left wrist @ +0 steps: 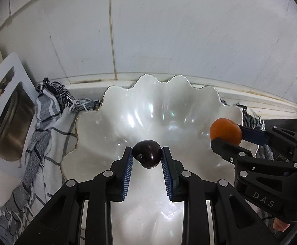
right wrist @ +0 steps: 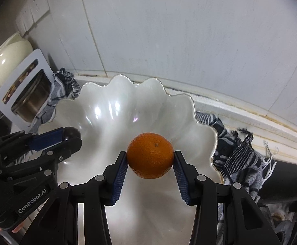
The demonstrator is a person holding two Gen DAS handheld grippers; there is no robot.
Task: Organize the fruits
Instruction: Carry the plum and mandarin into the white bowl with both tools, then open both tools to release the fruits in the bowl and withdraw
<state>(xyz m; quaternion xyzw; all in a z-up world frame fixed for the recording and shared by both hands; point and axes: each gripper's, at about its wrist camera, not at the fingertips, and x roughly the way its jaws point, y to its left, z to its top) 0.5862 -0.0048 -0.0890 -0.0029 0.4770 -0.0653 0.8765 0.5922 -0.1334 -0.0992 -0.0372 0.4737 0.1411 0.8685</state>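
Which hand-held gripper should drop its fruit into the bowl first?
Left, probably. The left hand-held gripper holds the dark plum over the middle of the white bowl, while the right hand-held gripper holds the orange nearer the rim.

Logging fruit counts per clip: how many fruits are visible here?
2. A dark plum in the left gripper and an orange in the right gripper, both over the bowl.
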